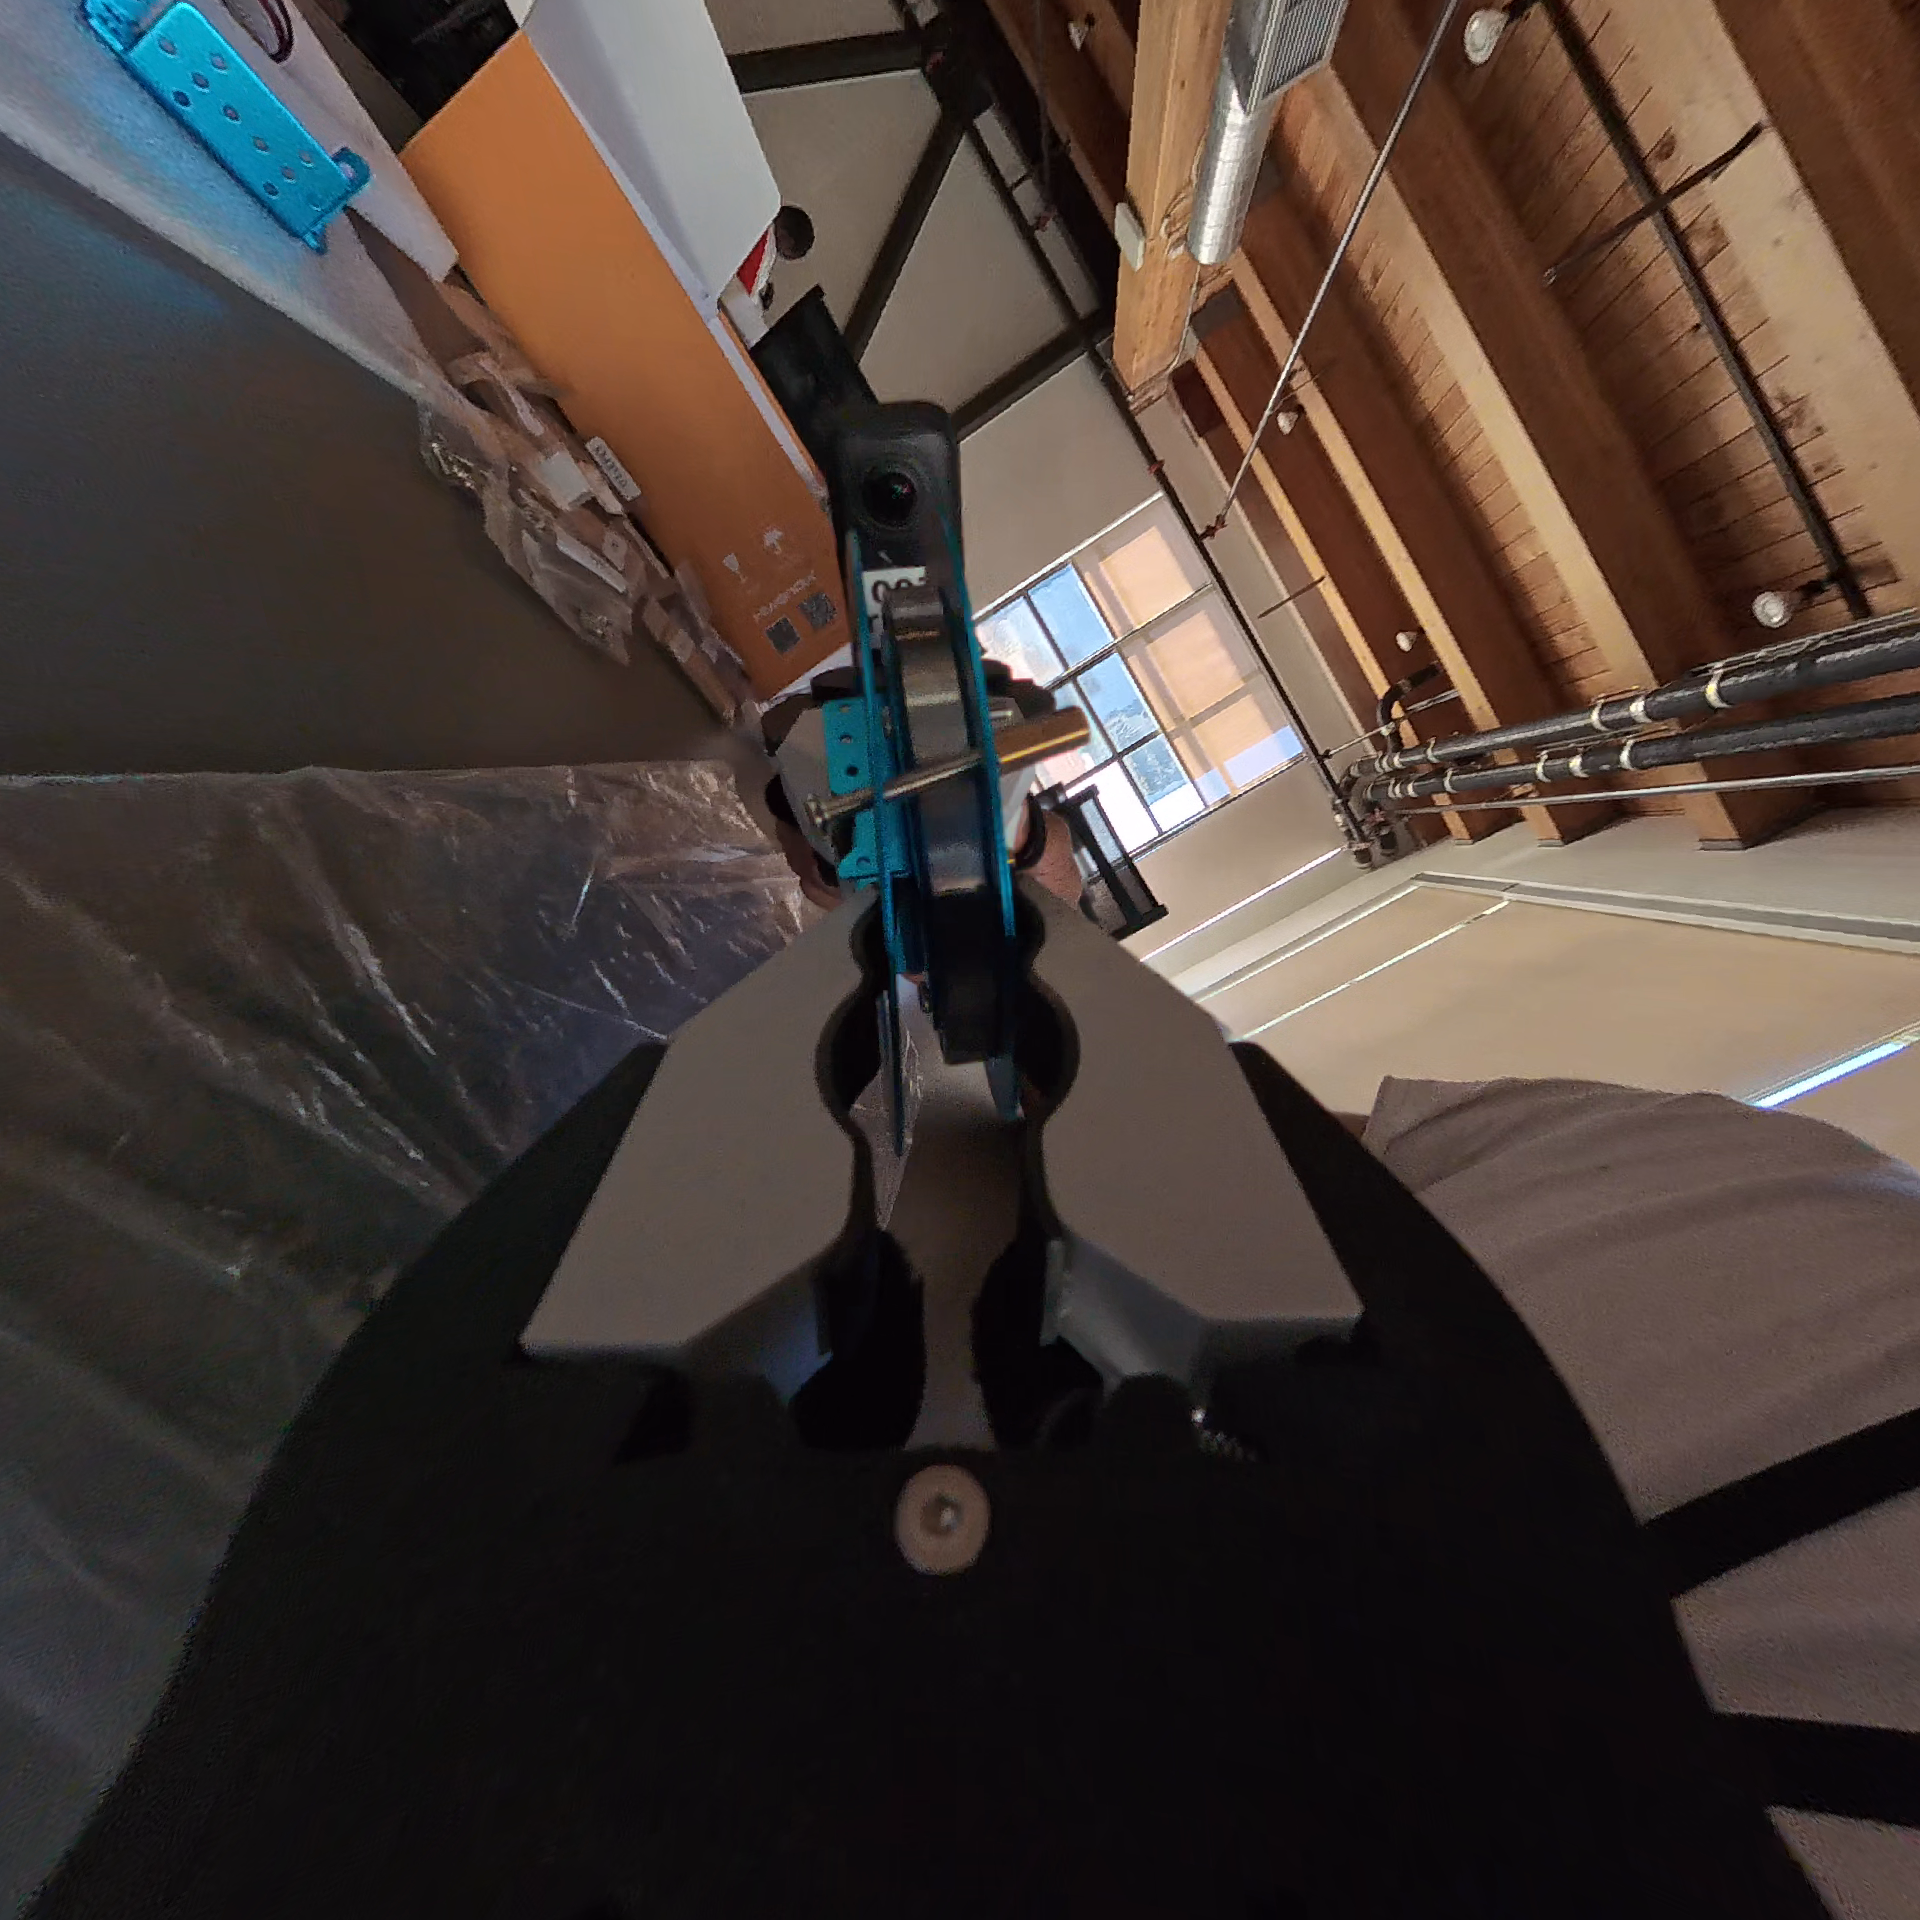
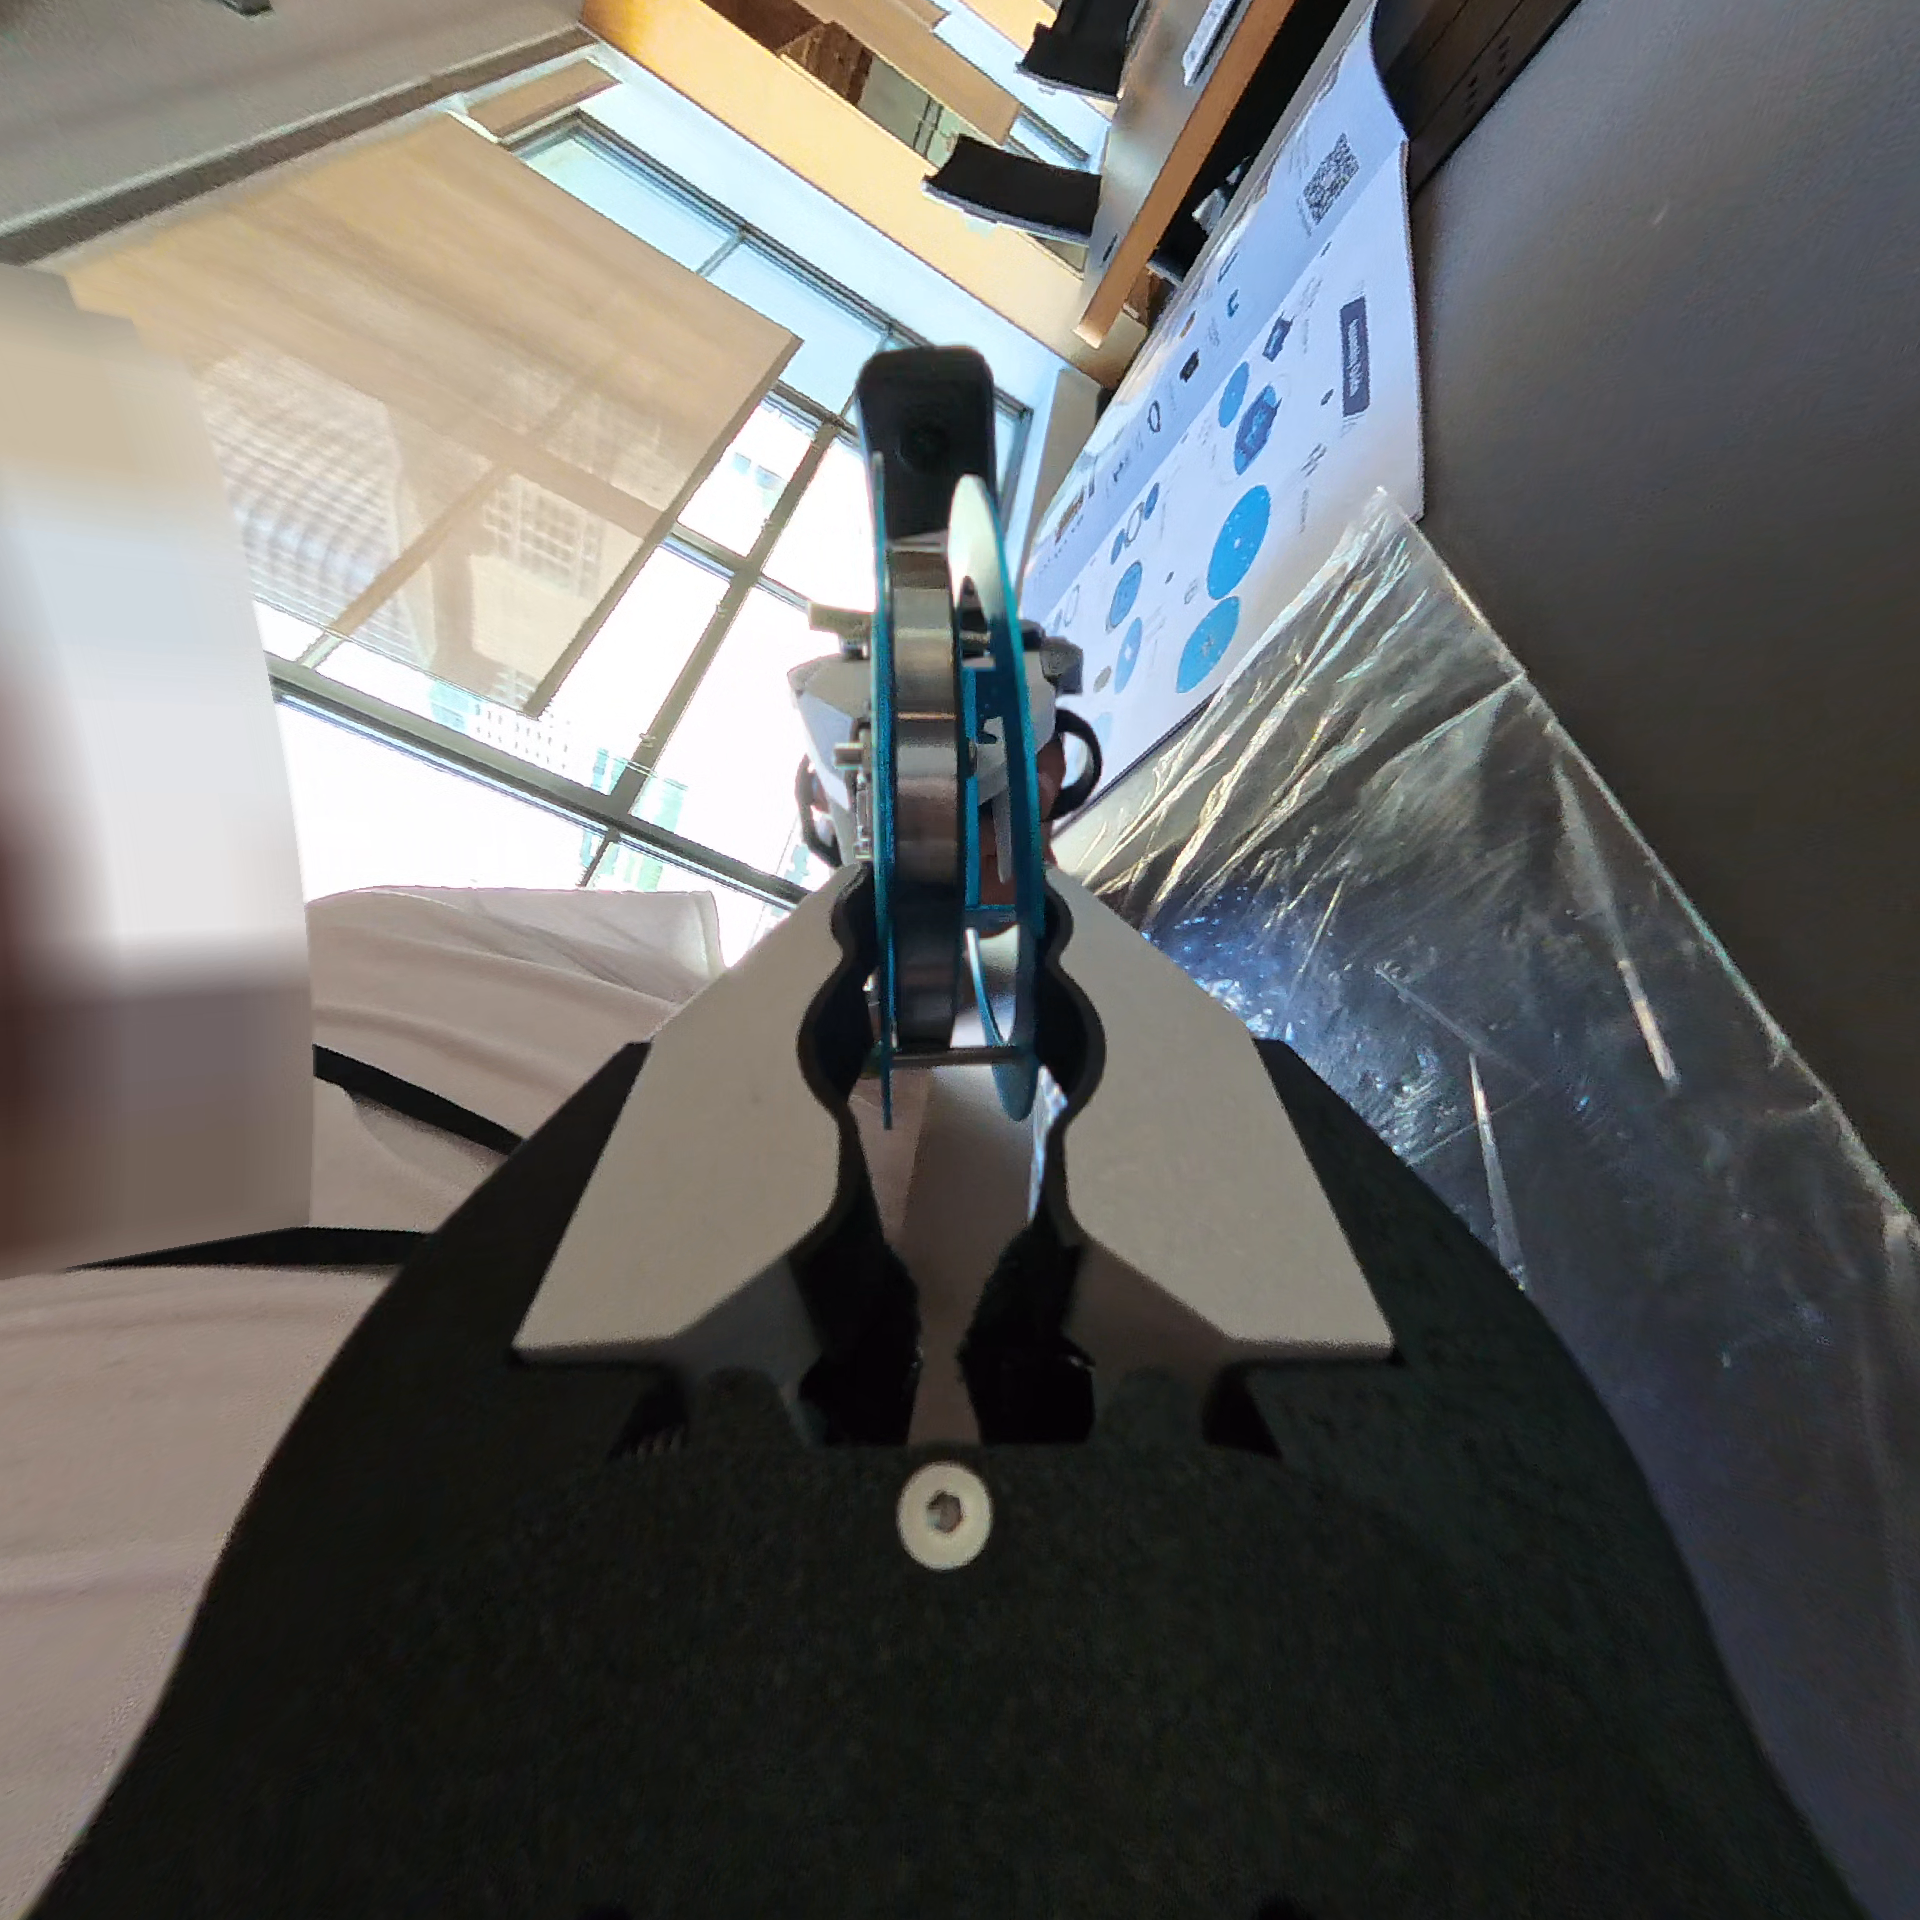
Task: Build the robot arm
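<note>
Tongs on both sides are clenched on one wheel-like assembly of blue discs with a grey ring between them: the left tongs (image 1: 940, 997) grip the assembly (image 1: 920, 831) at one edge, the right tongs (image 2: 951, 987) at the opposite edge. Held between them, it sits edge-on. Beside the assembly lies a clear plastic bag (image 2: 1455, 831) on the counter (image 2: 1714, 416); beyond that, a printed parts sheet (image 2: 1247, 416). Judged from this, equal pressure from both sides would keep the discs aligned.

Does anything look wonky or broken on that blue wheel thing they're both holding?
Nothing looks broken. One long screw pokes out crooked through the blue disc assembly, which both the left gripper and the right gripper clamp.
</note>
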Motion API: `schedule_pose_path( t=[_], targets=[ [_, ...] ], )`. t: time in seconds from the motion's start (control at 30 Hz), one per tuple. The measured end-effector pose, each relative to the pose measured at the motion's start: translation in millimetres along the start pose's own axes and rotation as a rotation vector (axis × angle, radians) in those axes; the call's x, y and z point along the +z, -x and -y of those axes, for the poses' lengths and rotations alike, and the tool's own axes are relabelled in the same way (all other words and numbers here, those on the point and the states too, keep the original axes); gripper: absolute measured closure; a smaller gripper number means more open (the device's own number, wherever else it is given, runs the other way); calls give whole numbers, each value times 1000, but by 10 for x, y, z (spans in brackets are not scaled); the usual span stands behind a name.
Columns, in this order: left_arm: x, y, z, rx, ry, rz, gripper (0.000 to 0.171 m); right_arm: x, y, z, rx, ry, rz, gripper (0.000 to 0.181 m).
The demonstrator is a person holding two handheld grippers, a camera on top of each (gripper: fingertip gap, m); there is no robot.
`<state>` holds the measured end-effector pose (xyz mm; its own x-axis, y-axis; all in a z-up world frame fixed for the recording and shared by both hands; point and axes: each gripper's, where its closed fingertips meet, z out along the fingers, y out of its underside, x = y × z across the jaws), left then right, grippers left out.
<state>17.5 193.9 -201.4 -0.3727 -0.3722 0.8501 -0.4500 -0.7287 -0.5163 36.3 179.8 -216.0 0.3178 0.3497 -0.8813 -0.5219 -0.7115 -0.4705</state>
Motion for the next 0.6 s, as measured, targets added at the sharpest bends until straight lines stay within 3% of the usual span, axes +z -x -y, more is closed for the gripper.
schedule_pose_path(
  t=[0.1,0.33,0.6],
  targets=[
    [-11,27,22,26,21,38,155,27,-12,-41,-98,35,-54,156],
    [-8,-119,13,366,168,130,156,54,77,-44,-371,65,-37,155],
    [76,8,8,481,415,238,156,-46,-134,-83,-425,146,-123,150]
  ],
)
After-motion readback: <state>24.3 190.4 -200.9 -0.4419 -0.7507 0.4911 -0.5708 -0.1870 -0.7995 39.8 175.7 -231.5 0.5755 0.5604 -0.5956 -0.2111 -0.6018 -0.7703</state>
